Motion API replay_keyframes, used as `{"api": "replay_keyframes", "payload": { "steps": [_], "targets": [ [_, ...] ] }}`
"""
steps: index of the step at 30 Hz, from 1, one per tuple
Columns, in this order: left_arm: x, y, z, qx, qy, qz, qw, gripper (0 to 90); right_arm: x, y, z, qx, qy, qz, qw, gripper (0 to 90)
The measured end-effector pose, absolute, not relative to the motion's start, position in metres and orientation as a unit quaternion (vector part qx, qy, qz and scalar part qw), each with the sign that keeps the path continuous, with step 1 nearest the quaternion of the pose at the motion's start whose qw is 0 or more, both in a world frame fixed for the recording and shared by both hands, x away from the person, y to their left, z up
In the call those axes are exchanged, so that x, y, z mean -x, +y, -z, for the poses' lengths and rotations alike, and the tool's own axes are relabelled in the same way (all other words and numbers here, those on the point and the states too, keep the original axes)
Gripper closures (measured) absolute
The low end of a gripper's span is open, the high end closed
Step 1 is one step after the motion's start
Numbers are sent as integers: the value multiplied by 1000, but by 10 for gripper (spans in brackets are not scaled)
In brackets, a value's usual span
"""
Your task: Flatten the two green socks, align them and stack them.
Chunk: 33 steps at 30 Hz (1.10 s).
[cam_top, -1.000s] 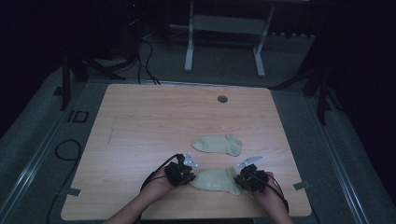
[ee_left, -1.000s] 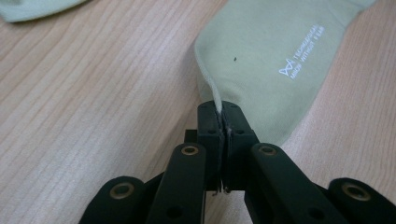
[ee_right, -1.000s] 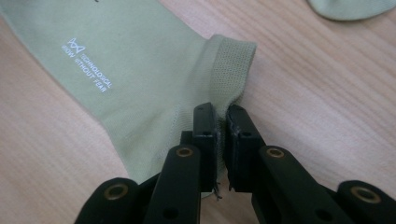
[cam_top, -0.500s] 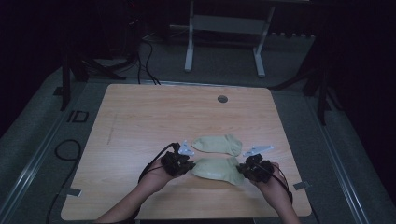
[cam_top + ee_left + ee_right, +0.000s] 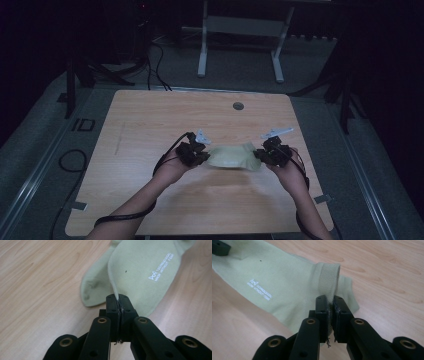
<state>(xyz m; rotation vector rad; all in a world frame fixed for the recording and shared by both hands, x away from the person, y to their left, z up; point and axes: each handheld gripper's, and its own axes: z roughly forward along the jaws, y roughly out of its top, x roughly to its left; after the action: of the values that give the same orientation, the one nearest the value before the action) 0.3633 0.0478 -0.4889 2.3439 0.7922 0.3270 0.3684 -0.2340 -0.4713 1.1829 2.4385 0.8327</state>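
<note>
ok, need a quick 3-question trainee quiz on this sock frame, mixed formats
1. True or false: both claws are clamped on the same sock.
2. Multiple choice: the second sock is A) draped over a wrist, B) lying on the table under the held one, C) hanging off the table edge.
3. Fill in: the left claw pinches the held sock at its ___ end.

Key
1. True: left claw and right claw each grip the held sock, stretched between them.
2. B: the second sock lies flat on the table.
3. Toe; the right claw has the ribbed cuff.
</note>
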Motion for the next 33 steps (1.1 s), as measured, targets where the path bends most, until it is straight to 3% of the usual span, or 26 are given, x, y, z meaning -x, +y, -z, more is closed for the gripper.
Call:
{"api": "replay_keyframes", "payload": {
  "steps": [11,28,31,33],
  "targets": [
    [-393,37,516,-895,317,-115,292,877,-406,-234,498,-437,852,-257,131,834],
    [-409,25,538,-903,318,-120,264,873,-429,-236,524,-458,852,-227,115,808],
    [-411,25,541,-900,326,-118,265,699,-430,-234,529,-461,853,-215,116,668],
    [-412,26,540,-897,329,-116,270,634,-429,-235,529,-460,853,-216,119,603]
  ]
}}
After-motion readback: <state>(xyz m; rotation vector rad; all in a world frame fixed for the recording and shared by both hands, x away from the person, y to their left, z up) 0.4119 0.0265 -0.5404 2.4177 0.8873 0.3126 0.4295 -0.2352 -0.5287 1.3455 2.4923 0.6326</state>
